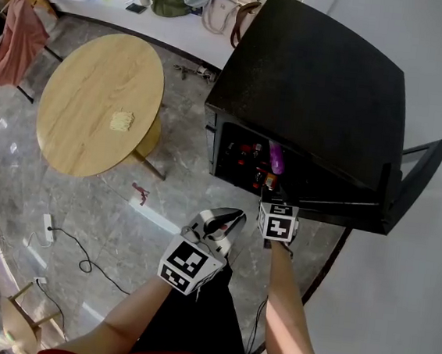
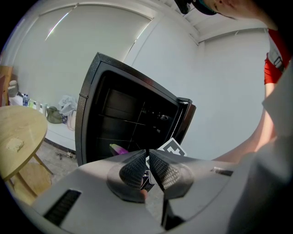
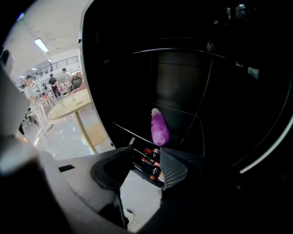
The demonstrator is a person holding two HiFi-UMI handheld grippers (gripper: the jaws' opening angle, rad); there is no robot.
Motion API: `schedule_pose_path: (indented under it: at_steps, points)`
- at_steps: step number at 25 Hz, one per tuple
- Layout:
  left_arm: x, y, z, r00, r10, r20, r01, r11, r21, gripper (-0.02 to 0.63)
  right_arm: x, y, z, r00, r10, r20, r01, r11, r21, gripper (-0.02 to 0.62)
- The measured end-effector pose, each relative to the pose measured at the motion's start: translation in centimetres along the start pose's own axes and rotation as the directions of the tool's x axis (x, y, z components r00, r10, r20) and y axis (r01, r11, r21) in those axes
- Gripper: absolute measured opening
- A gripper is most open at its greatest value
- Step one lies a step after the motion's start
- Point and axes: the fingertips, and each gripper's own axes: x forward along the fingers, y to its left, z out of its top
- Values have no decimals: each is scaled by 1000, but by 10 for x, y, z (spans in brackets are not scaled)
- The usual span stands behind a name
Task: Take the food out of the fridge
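Your right claw [image 3: 146,160] stands open and empty at the fridge's [image 1: 317,80] open front, just below the purple food [image 3: 160,129] on a shelf near the front edge. Your left claw [image 2: 147,167] is closed on nothing, held back over the floor [image 1: 122,225]. The door [image 1: 417,181] is swung wide.
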Motion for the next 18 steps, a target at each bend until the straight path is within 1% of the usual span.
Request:
schedule_pose_path:
  at_steps: [8, 11, 16, 18]
  points:
    - [19, 9, -4, 1000, 24, -2, -24, 1000, -21, 9, 11, -5, 7, 1000, -12, 3, 13, 1000, -27, 184]
    - [29, 13, -7, 1000, 30, -5, -30, 999, -32, 9, 16, -9, 8, 1000, -19, -1, 19, 1000, -22, 192]
    - [51, 27, -20, 997, 61, -48, -62, 998, -21, 9, 22, -17, 13, 999, -35, -5, 35, 998, -47, 202]
    - [57, 30, -25, 996, 61, -59, -64, 997, -35, 9, 25, -20, 15, 999, -36, -13, 36, 998, -44, 209]
